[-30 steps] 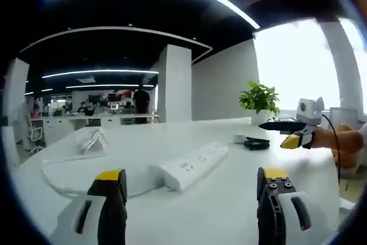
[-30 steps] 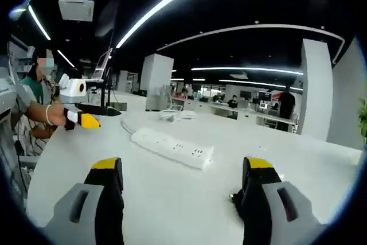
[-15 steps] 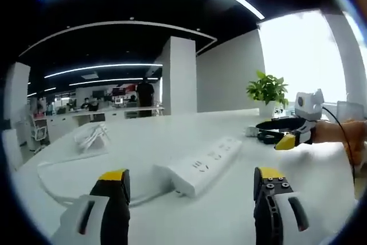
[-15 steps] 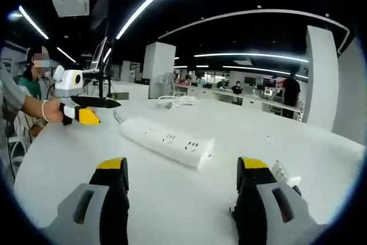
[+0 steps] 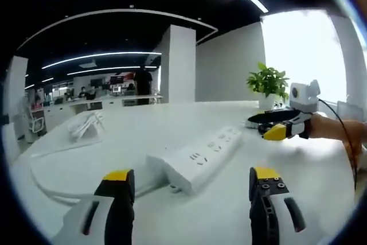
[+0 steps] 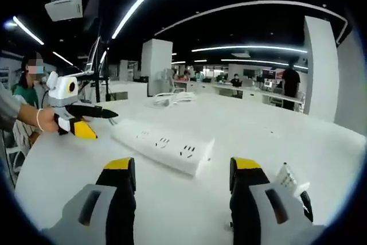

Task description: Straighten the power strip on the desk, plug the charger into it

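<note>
no writing is legible on the white power strip [image 5: 198, 159] lying on the desk [image 5: 172, 124]. left claw [image 5: 192, 185] and right claw [image 6: 181, 173] hover wide apart, empty, facing it.

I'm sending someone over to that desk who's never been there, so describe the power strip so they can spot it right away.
Start at the big white desk. Between the two grippers lies the power strip, a long white bar with a row of dark socket slots on its top face and a white cord curving off one end. Nothing else there is long, flat and slotted.
</note>
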`<state>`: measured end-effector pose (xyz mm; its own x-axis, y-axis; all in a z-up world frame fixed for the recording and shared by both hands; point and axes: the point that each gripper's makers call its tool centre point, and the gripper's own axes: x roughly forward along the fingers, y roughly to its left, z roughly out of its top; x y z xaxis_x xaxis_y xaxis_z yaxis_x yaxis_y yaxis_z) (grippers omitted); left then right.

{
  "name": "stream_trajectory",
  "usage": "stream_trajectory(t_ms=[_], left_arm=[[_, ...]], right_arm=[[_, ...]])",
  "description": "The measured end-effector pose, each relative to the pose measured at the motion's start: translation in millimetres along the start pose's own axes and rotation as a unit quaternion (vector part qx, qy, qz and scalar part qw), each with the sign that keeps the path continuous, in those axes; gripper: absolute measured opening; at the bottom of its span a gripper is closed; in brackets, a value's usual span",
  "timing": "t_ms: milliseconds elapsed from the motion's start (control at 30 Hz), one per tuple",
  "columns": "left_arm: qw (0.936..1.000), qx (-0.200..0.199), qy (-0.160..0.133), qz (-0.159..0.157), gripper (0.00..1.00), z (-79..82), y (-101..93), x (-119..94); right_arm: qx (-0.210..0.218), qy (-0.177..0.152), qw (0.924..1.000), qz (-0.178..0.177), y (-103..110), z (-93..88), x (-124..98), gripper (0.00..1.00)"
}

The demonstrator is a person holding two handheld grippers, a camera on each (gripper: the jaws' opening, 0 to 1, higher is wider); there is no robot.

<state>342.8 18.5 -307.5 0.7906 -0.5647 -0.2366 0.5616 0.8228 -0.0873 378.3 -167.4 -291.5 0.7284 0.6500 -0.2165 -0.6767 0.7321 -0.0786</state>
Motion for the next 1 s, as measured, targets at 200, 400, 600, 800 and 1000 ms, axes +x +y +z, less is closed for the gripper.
stream_trajectory(t_ms=[200,400,600,800,1000], left_arm=[[1.0000,-0.002,0.009,0.002,0.76,-1.9,1.5,2],[0.9998,-0.004,0.015,-0.009,0.65,-3.8,-4.1,0],[0.9991,0.001,0.040,-0.015,0.59,-10.7,-7.9,5],[0.9987,-0.018,0.043,-0.021,0.57,-5.6,-7.4,9],[0.9978,-0.018,0.055,-0.032,0.54,-8.8,-11.1,9]], right_arm=[[0.004,0.013,0.9999,0.001,1,-5.4,5,0.61],[0.027,0.017,0.9995,0.002,-1,-8.7,10,0.60],[0.027,0.035,0.9990,0.012,3,-13.6,15,0.59],[0.031,0.053,0.9976,0.031,10,-19.1,24,0.56],[0.028,0.055,0.9976,0.032,9,-18.3,27,0.53]])
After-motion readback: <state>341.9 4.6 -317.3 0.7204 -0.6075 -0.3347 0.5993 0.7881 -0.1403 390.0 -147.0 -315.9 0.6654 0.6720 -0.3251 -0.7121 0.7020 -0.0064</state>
